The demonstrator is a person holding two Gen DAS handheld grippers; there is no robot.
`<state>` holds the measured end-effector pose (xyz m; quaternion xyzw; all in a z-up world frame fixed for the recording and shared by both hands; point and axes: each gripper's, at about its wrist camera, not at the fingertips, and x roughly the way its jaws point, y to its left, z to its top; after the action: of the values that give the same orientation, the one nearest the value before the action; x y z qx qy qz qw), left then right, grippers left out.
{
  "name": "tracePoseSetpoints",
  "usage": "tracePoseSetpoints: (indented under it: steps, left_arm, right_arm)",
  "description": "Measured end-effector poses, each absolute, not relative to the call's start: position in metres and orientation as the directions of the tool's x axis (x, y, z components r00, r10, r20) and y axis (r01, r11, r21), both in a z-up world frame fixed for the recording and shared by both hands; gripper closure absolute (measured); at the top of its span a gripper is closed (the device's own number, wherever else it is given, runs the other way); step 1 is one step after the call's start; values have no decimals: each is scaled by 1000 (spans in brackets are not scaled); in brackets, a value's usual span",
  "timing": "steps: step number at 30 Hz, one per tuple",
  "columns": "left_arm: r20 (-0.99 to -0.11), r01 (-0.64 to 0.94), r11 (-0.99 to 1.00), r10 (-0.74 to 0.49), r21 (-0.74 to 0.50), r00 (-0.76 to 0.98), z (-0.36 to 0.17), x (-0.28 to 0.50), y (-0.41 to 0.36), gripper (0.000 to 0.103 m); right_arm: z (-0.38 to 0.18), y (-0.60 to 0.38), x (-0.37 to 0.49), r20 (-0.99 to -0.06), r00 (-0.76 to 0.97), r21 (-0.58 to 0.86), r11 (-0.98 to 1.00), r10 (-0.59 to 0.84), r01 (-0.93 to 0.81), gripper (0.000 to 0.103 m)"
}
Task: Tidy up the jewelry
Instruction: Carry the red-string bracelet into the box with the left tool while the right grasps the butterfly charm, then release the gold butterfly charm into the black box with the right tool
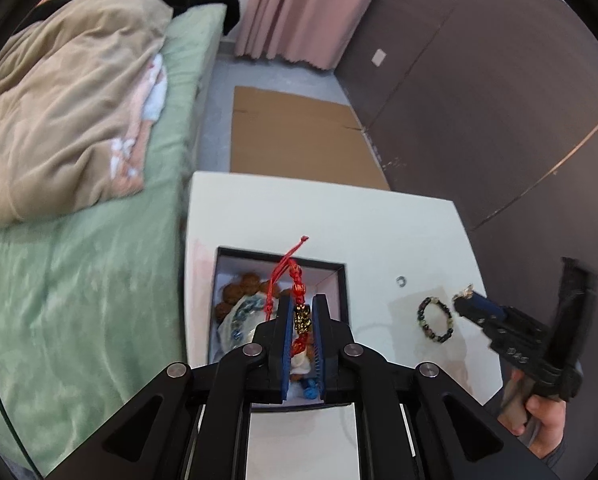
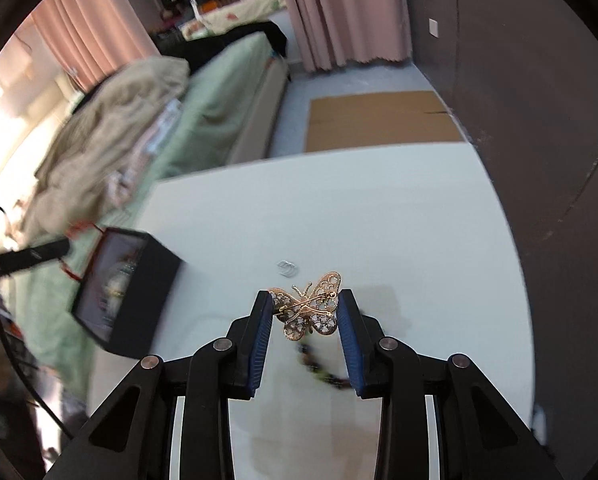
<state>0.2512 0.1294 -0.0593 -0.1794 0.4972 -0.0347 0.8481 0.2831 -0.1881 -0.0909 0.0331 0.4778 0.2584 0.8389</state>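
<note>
The bed [image 1: 79, 240] carries a green sheet and a rumpled beige blanket [image 1: 67, 108] and borders the left edge of the white table [image 1: 379, 232]. Pink curtains [image 1: 299, 8] hang at the far end of the room, and a flat sheet of cardboard [image 1: 295, 136] lies on the floor beyond the table. A black jewelry box [image 1: 331, 266] with a white interior sits at the left side of the table, next to the bed. The box contains a string of large brown beads [image 1: 239, 286] and a pale item that cannot be identified. The left gripper [image 1: 302, 312] hangs over the box, its 2 blue-padded jaws clamped on a red cord bracelet [image 1: 299, 292] with gold and red beads; the loose red cord ends rise above the fingertips. The right gripper [image 2: 305, 312] is positioned above the right side of the table, its jaws closed on both wing edges of a gold filigree butterfly brooch [image 2: 311, 308], pin side facing the camera. A dark beaded bracelet [image 1: 435, 318] lies flat on the table directly below the right gripper, well apart from the box. A small silver ring item [image 1: 401, 281] lies on the table between the box and the beaded bracelet; its exact form cannot be determined.
</note>
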Motion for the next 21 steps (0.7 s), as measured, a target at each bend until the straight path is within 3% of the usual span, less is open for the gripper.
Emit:
tracePoseSetpoints:
  steps: [1, 4, 5, 11, 21]
  left_arm:
    - [-824, -115, 929, -250, -353, 509, -59, 249, 132, 83]
    - [-793, -99, 923, -260, -371, 551, -52, 238, 136, 35]
    - [-780, -93, 925, -253, -369, 573, -49, 234, 138, 31]
    - [-780, -106, 929, -231, -353, 581, -41, 222, 154, 31]
    - [-785, -141, 936, -183, -324, 592, -36, 204, 175, 29]
  right_arm:
    - [-88, -184, 282, -768, 410, 325, 851, 492, -413, 69]
    - [-79, -168, 277, -721, 399, 386, 806, 567, -448, 69]
    - [-77, -162, 275, -704, 390, 409, 787, 594, -462, 69]
    - [-69, -131, 265, -633, 344, 487, 701, 694, -521, 69]
    - [-73, -69, 263, -612, 266, 531, 636, 745, -559, 69]
